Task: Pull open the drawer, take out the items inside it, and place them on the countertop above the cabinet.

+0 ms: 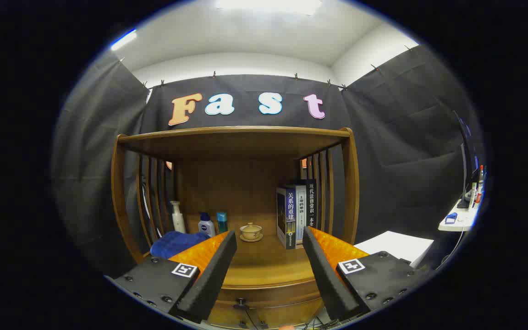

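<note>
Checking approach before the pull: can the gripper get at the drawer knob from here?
Probably yes. The gripper is open, fingers spread wide, and the drawer knob sits low between them on the closed drawer front, below the countertop. Nothing lies between; it needs to drop lower.

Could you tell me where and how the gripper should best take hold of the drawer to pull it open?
Probably by the small dark knob on the drawer front, below the countertop. Come straight from the front: the knob sticks out toward the open gripper, whose fingers are spread and holding nothing, so they could close on it.
</note>
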A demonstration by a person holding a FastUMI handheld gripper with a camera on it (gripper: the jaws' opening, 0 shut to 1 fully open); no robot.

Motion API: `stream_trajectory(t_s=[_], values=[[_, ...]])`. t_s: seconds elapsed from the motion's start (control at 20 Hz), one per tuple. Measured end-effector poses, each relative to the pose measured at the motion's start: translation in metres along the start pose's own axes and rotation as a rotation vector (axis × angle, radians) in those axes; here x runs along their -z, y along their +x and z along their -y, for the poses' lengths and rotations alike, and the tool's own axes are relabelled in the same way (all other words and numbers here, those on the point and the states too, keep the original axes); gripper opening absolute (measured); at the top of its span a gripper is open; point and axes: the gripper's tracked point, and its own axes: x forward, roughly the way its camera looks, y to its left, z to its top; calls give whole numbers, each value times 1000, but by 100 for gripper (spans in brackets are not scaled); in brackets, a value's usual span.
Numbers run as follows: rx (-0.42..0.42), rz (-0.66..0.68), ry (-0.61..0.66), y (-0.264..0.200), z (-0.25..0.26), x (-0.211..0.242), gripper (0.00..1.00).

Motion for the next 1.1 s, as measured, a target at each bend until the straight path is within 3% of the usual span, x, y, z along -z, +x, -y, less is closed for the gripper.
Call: stream_trajectory(t_s=[1.1], values=[[-20, -3, -3, 10, -15, 18, 96]])
